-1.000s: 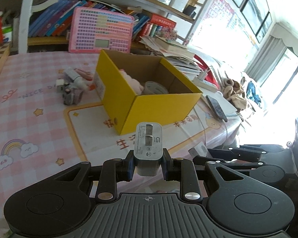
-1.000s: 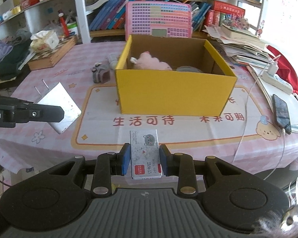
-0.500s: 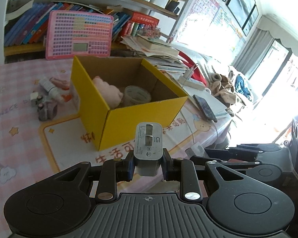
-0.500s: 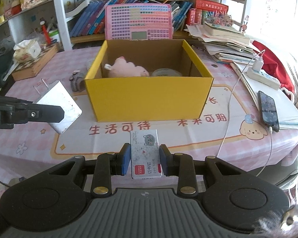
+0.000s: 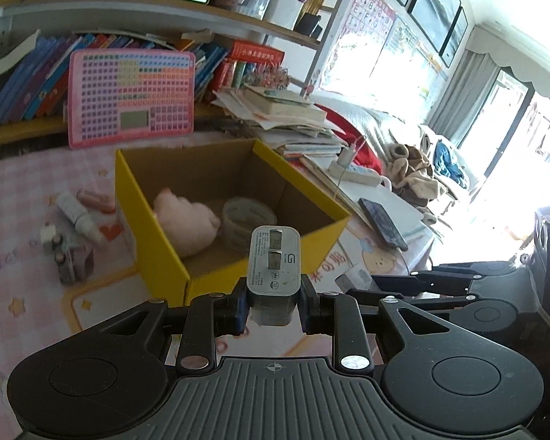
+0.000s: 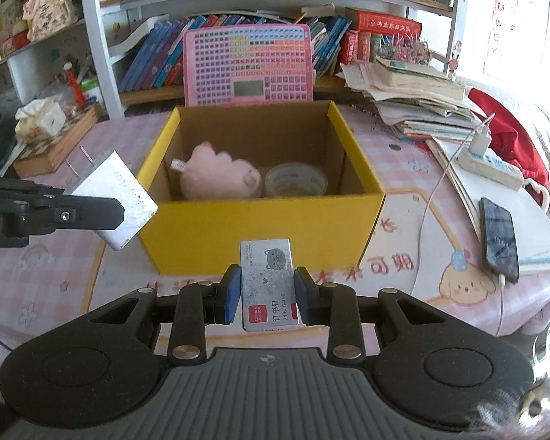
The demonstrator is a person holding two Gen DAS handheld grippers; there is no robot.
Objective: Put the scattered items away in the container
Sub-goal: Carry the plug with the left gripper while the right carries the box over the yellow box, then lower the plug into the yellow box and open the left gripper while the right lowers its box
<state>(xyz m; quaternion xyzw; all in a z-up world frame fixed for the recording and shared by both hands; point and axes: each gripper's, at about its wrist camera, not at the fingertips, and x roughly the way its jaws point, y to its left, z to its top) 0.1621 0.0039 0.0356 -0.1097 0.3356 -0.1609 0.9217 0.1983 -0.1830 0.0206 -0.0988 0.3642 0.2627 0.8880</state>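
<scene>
Right wrist: staple box [image 6: 268, 286] clamped in right tool [image 6: 267, 295].

Home study room, crammed bookshelves [image 6: 238, 36], pink cartoon tablecloth [image 6: 440, 278], alphabet poster [image 5: 376, 11], curtained windows [image 5: 454, 91]

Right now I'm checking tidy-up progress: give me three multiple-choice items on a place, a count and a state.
1. Where is the fluffy pink plush toy?
A in the yellow cardboard box
B on the shelf
C on the phone

2. How many things lie in the box?
A none
B two
C five

3. The right gripper is:
A open, empty
B shut on the small staple box
C out of view

Key: 1 A, it sits beside the clear round tub; 2 B, toy and tub; 3 B, both pads press its sides.
</scene>
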